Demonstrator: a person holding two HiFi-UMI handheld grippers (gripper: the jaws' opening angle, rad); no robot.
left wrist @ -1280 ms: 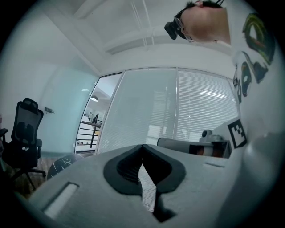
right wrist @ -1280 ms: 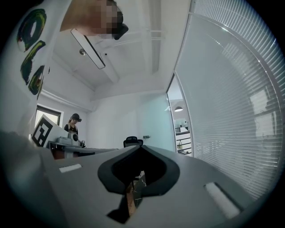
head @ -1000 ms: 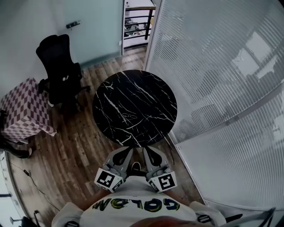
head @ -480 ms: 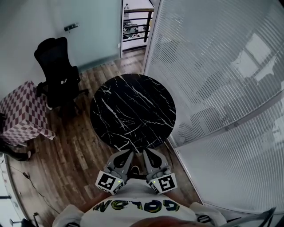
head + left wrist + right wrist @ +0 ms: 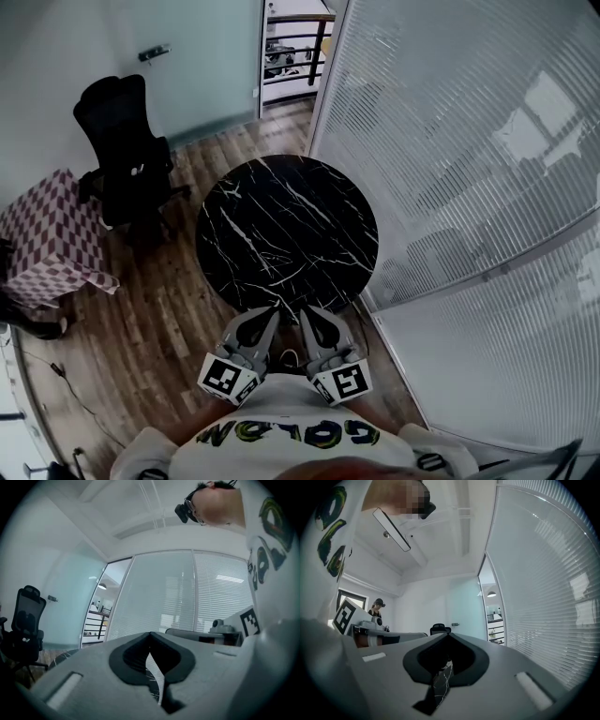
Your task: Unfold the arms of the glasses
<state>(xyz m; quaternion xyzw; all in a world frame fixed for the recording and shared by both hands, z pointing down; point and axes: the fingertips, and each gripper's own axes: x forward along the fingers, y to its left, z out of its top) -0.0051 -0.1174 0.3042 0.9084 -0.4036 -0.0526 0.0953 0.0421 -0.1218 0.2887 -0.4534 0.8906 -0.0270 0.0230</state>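
Wooden floor [image 5: 159, 319] all round, and closest to the person both grippers hang just off the near edge of the round black table [image 5: 286, 234], pointing across it. Looks like the job hasn't properly started, so the smart move is probably to find the glasses first. Then open up before reaching, pin the frame with one gripper and ease an arm out gently with the other. The left gripper [image 5: 265, 317] and right gripper [image 5: 311, 317] are both closed right up, tips meeting, with nothing in them and touching nothing. The table top shows only marble, and no glasses turn up in any view. Past the table's far-left side stands a black office chair [image 5: 122, 141].
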